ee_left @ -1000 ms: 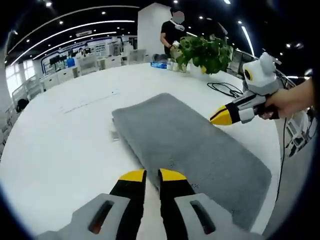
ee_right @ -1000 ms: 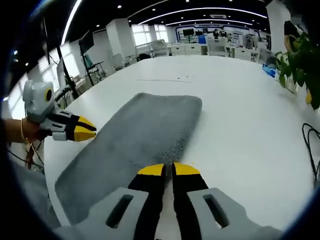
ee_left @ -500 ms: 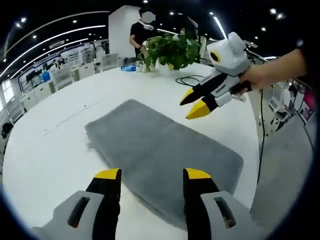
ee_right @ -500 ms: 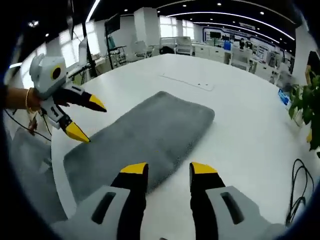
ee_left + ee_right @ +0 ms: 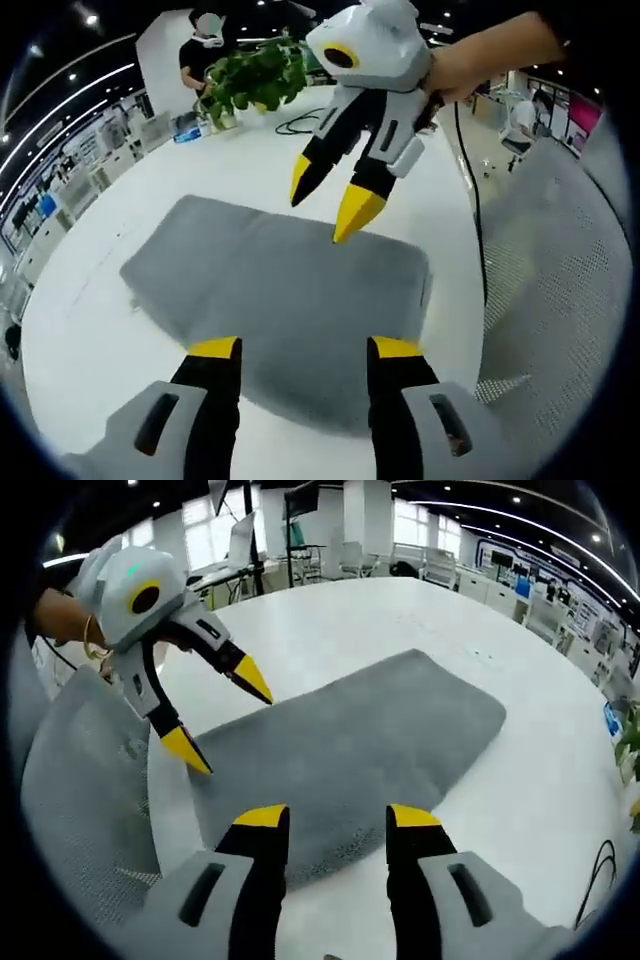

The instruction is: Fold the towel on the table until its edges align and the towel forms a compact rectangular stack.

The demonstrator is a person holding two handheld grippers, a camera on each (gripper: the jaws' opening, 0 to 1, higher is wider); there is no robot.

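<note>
A grey towel (image 5: 250, 280) lies flat as a long rectangle on the white table (image 5: 80, 330), one short end near the table's edge. My left gripper (image 5: 305, 350) is open, hovering just short of that near end. My right gripper (image 5: 325, 207) comes in from the top right, held by a hand, open, its tips above the towel's right-hand corner. In the right gripper view the towel (image 5: 400, 720) stretches away to the upper right. My right gripper (image 5: 337, 818) is open over its near end, and the left gripper (image 5: 225, 723) hangs open at the left corner.
A grey mesh chair (image 5: 550, 300) stands against the table's edge by the towel's near end, also seen as mesh (image 5: 80, 780). A potted plant (image 5: 250, 80), a black cable (image 5: 300, 120) and a person (image 5: 205, 45) are at the far side.
Both grippers went from shut to open. Both have swung round to the towel's short end at the table's edge and come closer together.
</note>
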